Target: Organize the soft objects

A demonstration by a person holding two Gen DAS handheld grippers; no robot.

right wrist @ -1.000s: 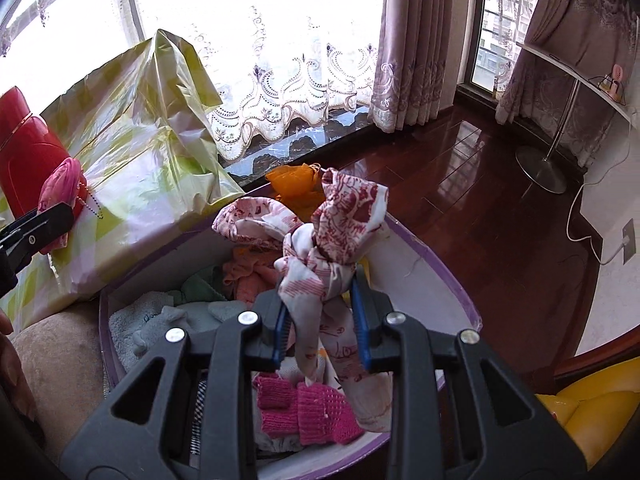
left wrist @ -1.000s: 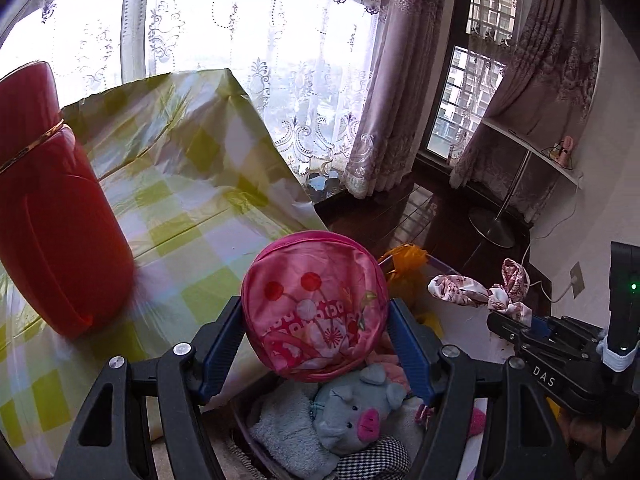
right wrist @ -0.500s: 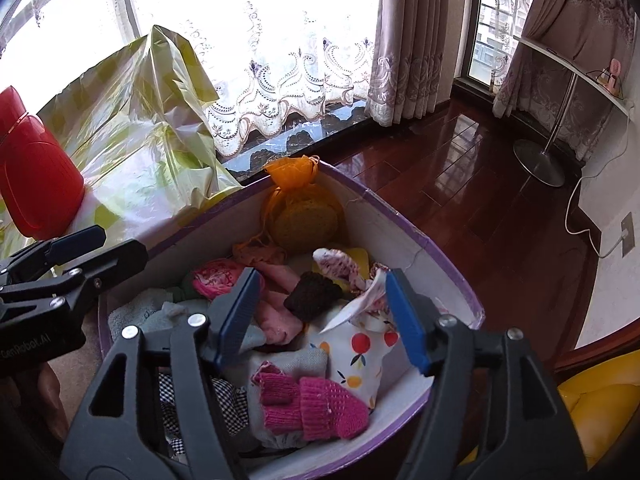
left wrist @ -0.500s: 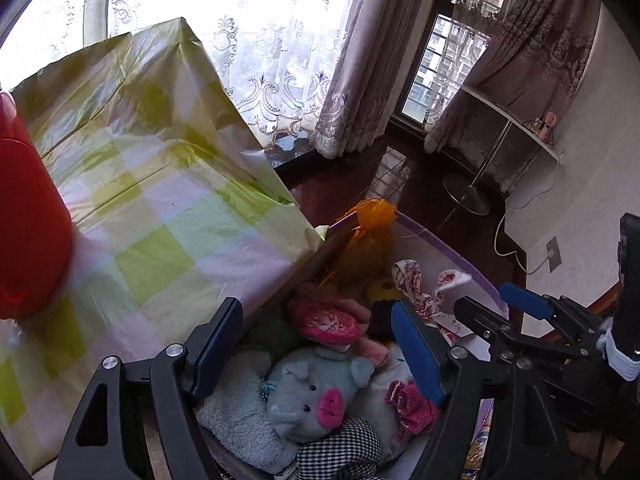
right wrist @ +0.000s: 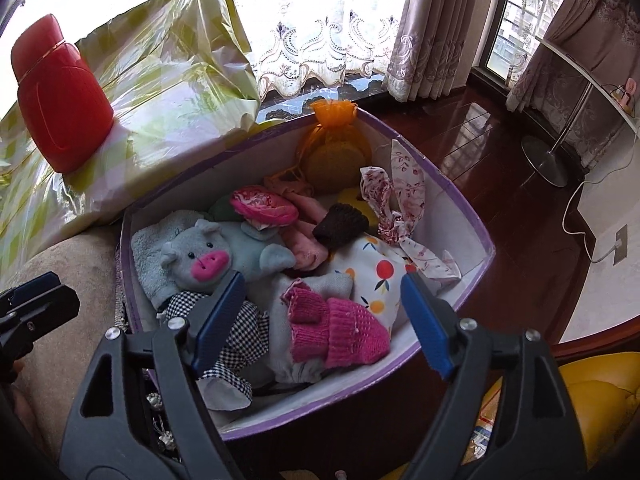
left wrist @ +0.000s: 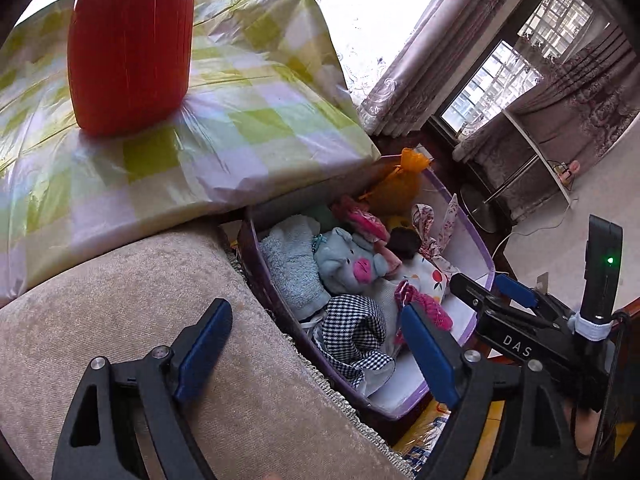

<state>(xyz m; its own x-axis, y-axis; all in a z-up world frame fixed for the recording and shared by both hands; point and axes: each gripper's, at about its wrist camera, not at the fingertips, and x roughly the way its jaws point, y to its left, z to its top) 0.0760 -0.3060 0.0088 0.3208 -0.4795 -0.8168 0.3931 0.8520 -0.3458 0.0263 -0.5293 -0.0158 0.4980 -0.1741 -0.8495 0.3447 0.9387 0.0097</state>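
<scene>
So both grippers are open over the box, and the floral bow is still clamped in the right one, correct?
Not quite. The right gripper is open with nothing between its jaws, which have just been opening. The floral bow lies inside the box, as the right wrist view shows. The left gripper is open too.

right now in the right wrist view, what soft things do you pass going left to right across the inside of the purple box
light blue towel → grey-blue plush pig with pink snout → round pink patterned pouch → dark brown knitted piece → floral red-and-white fabric bow, all inside the purple box
</scene>
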